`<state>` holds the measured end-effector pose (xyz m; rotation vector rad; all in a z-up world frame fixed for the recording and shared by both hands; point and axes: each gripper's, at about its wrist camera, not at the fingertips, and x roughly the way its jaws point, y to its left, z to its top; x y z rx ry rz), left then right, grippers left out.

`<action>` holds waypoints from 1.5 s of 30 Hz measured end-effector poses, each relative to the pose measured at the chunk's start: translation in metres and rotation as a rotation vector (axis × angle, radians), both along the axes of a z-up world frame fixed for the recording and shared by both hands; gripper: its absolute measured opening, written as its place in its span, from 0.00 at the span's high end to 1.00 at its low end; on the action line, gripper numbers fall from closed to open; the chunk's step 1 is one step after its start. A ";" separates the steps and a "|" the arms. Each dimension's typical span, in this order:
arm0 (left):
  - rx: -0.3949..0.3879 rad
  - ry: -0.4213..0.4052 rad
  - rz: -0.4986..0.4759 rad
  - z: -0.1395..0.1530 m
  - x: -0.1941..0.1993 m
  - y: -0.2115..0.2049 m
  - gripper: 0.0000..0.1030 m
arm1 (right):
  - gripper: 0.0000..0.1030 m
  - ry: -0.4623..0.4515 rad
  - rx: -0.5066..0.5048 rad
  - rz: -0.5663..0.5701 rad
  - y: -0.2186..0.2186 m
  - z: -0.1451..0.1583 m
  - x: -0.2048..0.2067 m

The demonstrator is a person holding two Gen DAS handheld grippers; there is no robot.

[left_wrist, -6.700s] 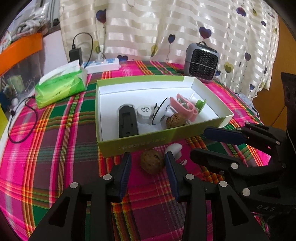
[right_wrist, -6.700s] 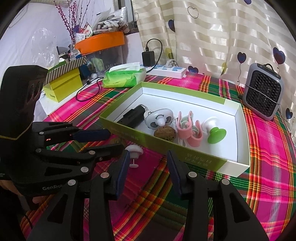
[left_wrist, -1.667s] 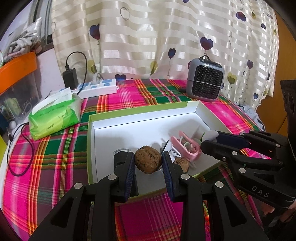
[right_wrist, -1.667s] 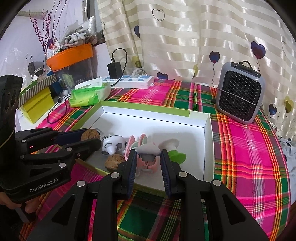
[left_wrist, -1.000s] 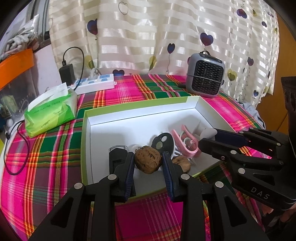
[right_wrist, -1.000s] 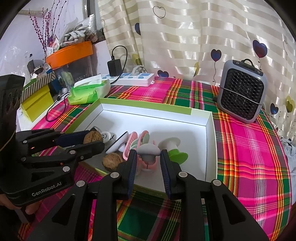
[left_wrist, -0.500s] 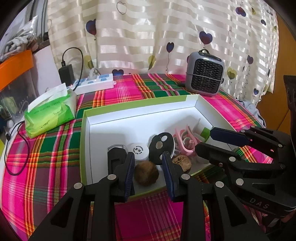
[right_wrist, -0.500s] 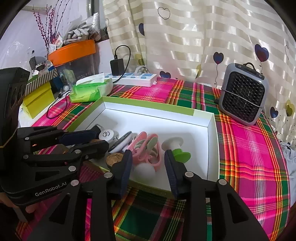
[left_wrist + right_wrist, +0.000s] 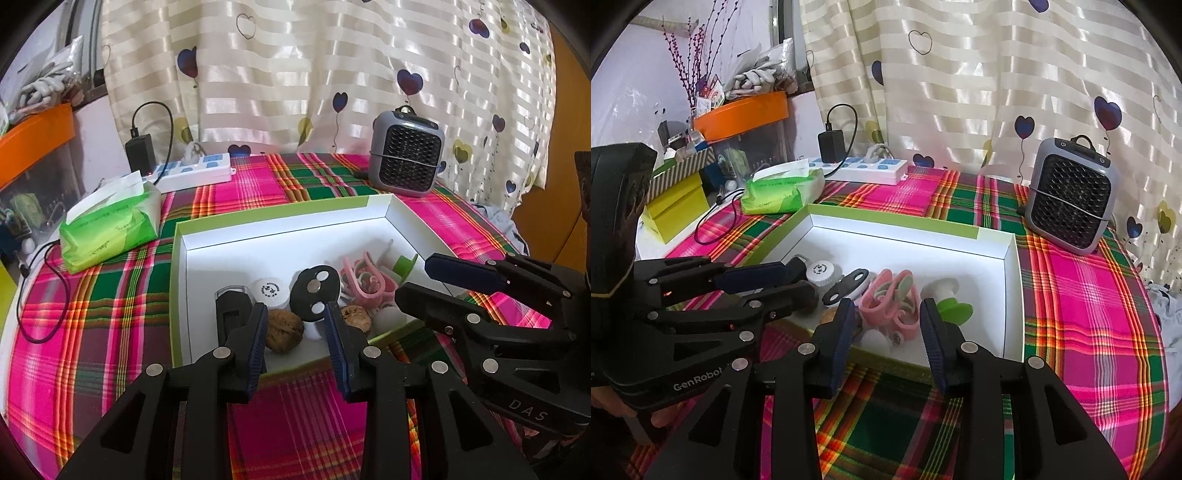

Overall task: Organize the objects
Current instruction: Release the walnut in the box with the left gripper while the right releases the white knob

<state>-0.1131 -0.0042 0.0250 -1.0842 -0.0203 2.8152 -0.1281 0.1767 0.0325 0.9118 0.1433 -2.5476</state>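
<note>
A white box with a green rim point(image 9: 280, 212) point(image 9: 1012, 266) sits on the plaid cloth. Inside lie a walnut point(image 9: 284, 329), a second walnut point(image 9: 355, 319), a white knob point(image 9: 387, 318) point(image 9: 875, 341), pink clips point(image 9: 364, 280) point(image 9: 894, 299), a green-and-white hook point(image 9: 951, 299), a black disc point(image 9: 314, 288), a white cap point(image 9: 266, 291) and a black clip point(image 9: 231, 308). My left gripper point(image 9: 297, 332) is open and empty above the box's near edge, over the first walnut. My right gripper point(image 9: 886, 330) is open and empty above the white knob.
A green tissue pack point(image 9: 110, 221) lies left of the box. A white power strip point(image 9: 192, 173) with a black charger sits at the back. A grey mini heater point(image 9: 406, 158) point(image 9: 1071, 206) stands behind the box. A yellow box point(image 9: 674, 206) is at far left.
Both grippers carried their objects over the box and opened. The walnut and the white knob now lie inside the box near its front wall. Both grippers have opened wider.
</note>
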 end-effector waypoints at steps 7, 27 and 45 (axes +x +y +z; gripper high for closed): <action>-0.002 0.006 -0.004 0.003 0.007 0.002 0.71 | 0.63 0.000 -0.003 0.009 -0.003 0.003 0.010; -0.012 -0.029 0.031 0.000 0.035 0.006 0.71 | 0.63 -0.037 0.008 -0.003 -0.005 0.000 0.032; -0.032 -0.094 0.037 -0.018 0.029 0.011 0.72 | 0.63 -0.113 0.024 -0.015 -0.004 -0.019 0.028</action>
